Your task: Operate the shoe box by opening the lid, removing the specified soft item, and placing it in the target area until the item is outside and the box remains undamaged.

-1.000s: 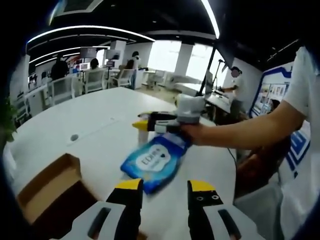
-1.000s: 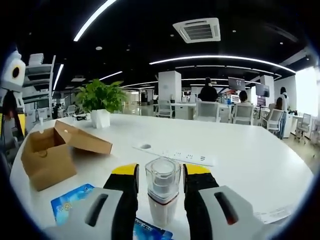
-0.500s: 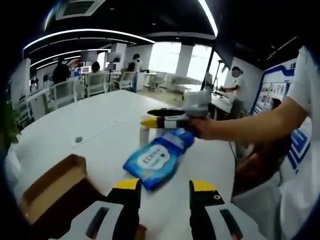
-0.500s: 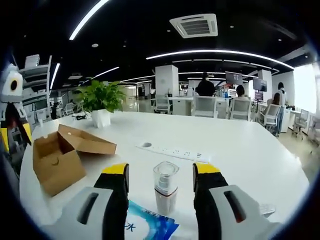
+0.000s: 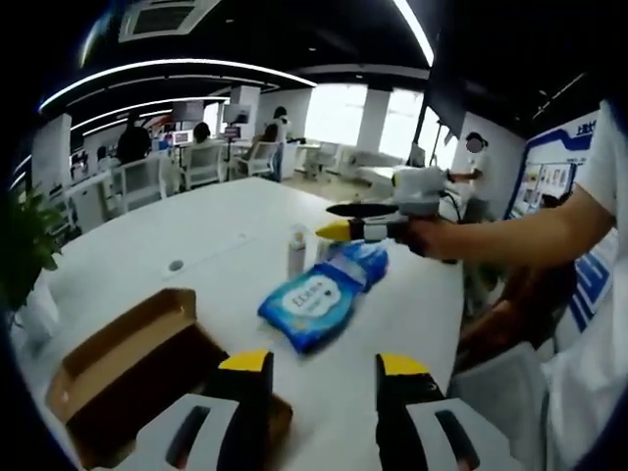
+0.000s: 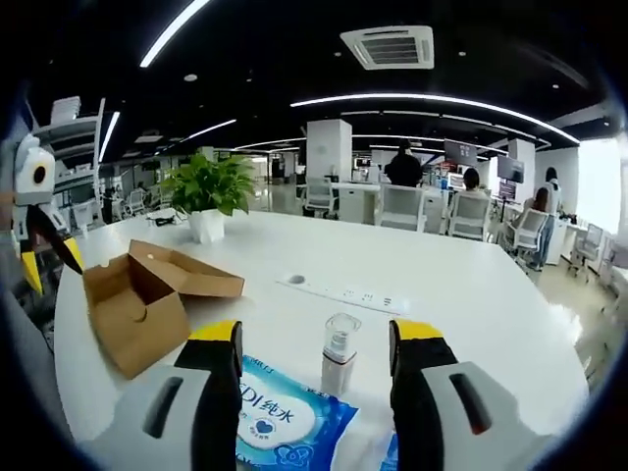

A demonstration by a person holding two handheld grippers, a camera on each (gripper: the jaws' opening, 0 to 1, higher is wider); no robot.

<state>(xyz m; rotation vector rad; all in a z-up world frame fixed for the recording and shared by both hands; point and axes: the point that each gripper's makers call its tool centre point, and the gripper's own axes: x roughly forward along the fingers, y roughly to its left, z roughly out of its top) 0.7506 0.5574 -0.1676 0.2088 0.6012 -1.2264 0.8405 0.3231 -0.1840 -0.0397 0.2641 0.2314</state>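
Left gripper view puts my left gripper point(image 5: 319, 365) above the counter point(image 5: 196, 245), jaws spread wide with nothing between them. Near left sits the shoe box point(image 5: 128, 368), lid open. Just beyond my jaws the blue wipes pack point(image 5: 319, 299) lies flat on the counter, outside the box, a small spray bottle point(image 5: 296, 250) just behind it. My right gripper point(image 6: 319, 339) hangs over the pack point(image 6: 285, 417), jaws well apart and holding nothing, with the bottle point(image 6: 340, 353) standing between them. A potted plant point(image 6: 208, 191) stands far left.
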